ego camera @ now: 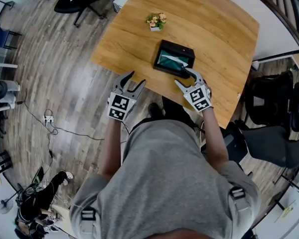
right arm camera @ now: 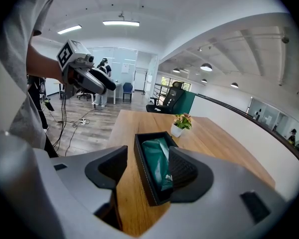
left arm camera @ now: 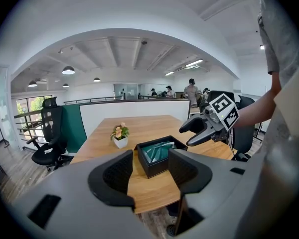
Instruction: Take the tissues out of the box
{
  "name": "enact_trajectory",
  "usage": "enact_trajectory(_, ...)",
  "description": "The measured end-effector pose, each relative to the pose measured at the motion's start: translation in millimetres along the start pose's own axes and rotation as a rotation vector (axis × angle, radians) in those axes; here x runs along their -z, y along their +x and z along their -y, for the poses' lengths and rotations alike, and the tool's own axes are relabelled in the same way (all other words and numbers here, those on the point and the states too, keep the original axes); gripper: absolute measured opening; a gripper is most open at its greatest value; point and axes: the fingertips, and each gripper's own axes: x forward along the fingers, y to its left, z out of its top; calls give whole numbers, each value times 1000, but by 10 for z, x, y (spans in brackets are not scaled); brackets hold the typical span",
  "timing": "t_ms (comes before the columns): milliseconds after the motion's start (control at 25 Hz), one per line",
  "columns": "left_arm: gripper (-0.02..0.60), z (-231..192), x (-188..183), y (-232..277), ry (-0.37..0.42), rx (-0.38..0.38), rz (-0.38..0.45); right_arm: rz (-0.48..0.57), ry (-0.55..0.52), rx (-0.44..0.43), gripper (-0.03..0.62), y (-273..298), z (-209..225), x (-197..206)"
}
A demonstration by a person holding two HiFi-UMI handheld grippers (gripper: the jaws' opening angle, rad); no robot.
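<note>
The soft, light-looking green tissues [ego camera: 173,60] are sitting inside the black box [ego camera: 165,69], probably best pinched gently on top, while the left gripper [ego camera: 137,77] and right gripper [ego camera: 182,77] are hanging open and empty near the box.

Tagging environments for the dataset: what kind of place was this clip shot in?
Most likely an open-plan office. A large wooden table has black swivel chairs beside it, pendant lamps hang from a high ceiling, and several people stand in the background beyond a low partition.
</note>
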Motion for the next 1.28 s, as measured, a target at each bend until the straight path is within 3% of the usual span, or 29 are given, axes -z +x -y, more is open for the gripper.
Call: enact_trajectory(1280, 239, -250, 333, 637, -68, 38, -142, -147, -127, -145, 241, 853, 487, 321)
